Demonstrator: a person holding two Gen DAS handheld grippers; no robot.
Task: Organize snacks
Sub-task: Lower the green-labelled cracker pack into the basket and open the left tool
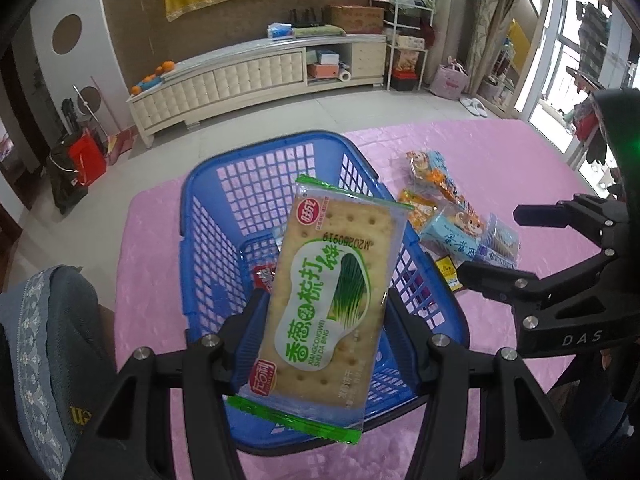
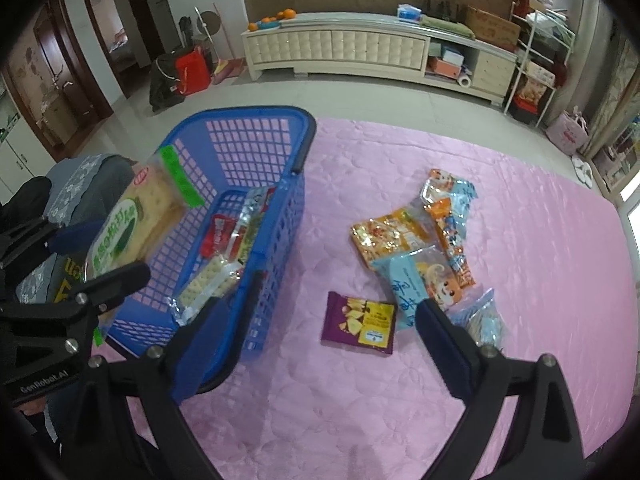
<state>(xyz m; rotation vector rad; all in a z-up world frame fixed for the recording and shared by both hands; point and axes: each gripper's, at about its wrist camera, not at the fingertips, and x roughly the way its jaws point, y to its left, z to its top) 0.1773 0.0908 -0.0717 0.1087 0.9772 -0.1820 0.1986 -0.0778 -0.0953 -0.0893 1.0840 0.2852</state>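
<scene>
Left wrist view: The left gripper holds a flat green-and-clear plastic packet of scallion soda crackers above the blue plastic lattice basket, which stands on the pink quilted tablecloth. The jaws stand partly closed, their pads pressing the packet's two long sides. Risk: the wrapper is slick and the grip sits on its lower half, so the packet could pivot or slip out. If released too near the rim, it could catch on the basket wall and fall outside. Excess squeeze could crack the crackers.

Right wrist view: The right gripper hangs over the tablecloth with its jaws wide apart, holding nothing. A purple-and-yellow snack sachet lies between and beyond the fingers, untouched. Further loose packets lie overlapped just beyond it. Risk: a descent here could pinch the tablecloth with the sachet, or nudge the adjacent light-blue packet.
</scene>
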